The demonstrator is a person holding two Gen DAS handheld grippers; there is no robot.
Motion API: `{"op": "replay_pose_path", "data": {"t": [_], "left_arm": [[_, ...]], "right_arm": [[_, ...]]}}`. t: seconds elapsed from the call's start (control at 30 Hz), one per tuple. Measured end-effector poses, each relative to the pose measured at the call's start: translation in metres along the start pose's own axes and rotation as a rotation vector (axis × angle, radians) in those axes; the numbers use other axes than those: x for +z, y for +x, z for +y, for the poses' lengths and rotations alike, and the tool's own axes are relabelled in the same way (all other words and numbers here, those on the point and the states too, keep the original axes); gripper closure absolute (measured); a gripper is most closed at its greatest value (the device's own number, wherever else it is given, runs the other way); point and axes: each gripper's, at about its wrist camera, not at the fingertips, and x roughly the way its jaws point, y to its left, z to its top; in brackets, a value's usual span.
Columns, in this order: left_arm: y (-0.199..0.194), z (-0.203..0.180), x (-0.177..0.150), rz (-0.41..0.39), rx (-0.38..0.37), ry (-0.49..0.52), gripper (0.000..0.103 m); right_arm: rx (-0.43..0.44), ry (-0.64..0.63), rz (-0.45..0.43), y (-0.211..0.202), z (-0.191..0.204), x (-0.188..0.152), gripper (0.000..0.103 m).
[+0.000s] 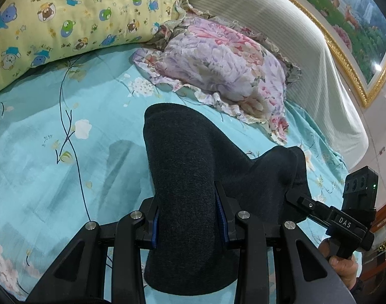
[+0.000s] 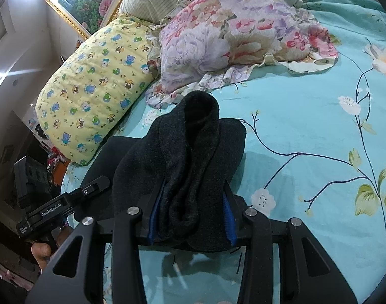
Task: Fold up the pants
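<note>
Turquoise bedsheet (image 1: 40, 131) lies open leftward; left gripper (image 1: 190, 217) and right gripper (image 2: 193, 217) seemingly both clamp dark pants (image 1: 182, 157).

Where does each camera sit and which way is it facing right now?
Left wrist: on the left tool, facing down its fingers over the dark knit pants toward the floral pillow; the right tool and a hand show.
Right wrist: on the right tool, facing the same pants and the yellow bear-print pillow; the left tool shows.
Shared: pants, both pillows, turquoise flowered sheet.
</note>
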Motion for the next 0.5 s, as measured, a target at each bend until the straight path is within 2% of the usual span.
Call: {"op": "replay_pose_path", "data": {"t": [0.17, 0.33, 0.5], "left_arm": [[0.005, 0.006, -0.004, 0.015, 0.015, -0.01, 0.059], [0.007, 0.015, -0.01, 0.015, 0.047, -0.022, 0.038], [0.008, 0.022, -0.013, 0.022, 0.039, -0.031, 0.034]], "right_arm": [[0.0, 0.018, 0.012, 0.003, -0.007, -0.002, 0.054], [-0.012, 0.024, 0.02, 0.005, -0.011, -0.005, 0.047], [-0.031, 0.007, 0.023, 0.006, -0.012, -0.008, 0.043]]}}
